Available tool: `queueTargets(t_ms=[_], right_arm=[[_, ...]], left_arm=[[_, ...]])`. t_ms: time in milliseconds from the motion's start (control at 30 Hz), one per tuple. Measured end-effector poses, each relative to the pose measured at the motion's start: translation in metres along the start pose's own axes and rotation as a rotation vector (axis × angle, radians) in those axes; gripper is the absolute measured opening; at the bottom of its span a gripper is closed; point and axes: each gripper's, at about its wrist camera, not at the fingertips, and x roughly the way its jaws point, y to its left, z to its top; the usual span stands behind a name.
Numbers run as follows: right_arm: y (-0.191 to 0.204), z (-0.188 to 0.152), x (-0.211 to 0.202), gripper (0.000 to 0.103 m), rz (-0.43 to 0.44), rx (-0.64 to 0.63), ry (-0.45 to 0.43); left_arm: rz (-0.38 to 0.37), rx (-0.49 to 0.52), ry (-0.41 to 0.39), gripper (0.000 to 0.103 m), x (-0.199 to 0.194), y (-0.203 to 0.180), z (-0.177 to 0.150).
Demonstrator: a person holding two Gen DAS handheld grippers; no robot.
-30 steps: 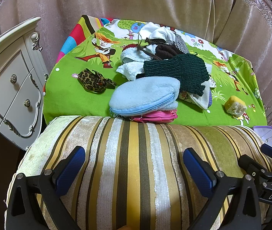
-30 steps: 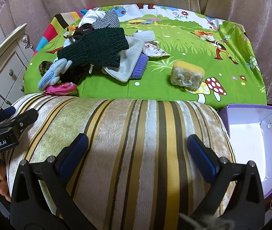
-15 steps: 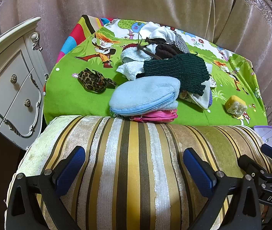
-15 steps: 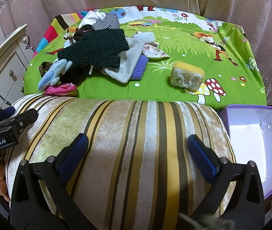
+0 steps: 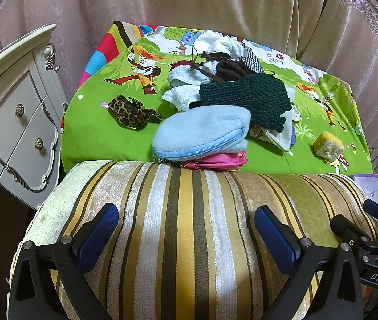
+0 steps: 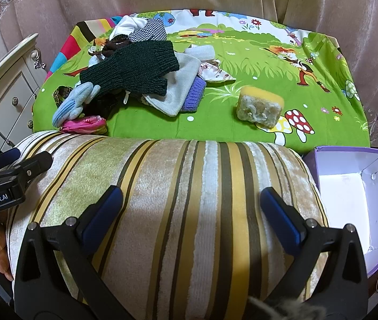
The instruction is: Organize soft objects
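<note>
Left gripper point(image 5: 186, 236) and right gripper point(image 6: 191, 217) both spread wide, hovering over striped cushion point(image 6: 178, 200). Holding nothing. Clothes pile point(image 5: 231, 98) on green cloth point(image 6: 255, 61) beyond.

"GenRobot.AI" on left tool point(image 6: 15, 170), "DAS" on right tool point(image 5: 375, 218)

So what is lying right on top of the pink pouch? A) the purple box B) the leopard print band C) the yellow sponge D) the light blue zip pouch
D: the light blue zip pouch rests directly on the pink pouch, while the yellow sponge sits alone far off to one side and the leopard print band lies apart on the green cloth.
</note>
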Motion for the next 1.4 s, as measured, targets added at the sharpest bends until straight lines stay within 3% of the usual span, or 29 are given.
queueTargets(t_ms=[1133, 1300, 1400], right_arm=[[-0.003, 0.002, 0.003, 0.103, 0.022, 0.009, 0.012], [-0.01, 0.009, -0.001, 0.103, 0.068, 0.004, 0.034], [-0.019, 0.017, -0.004, 0.103, 0.101, 0.022, 0.041]], left_arm=[[0.0, -0.004, 0.006, 0.103, 0.0, 0.0, 0.001], [-0.068, 0.003, 0.008, 0.103, -0.003, 0.002, 0.013], [-0.147, -0.04, 0.03, 0.103, 0.005, 0.01, 0.033]])
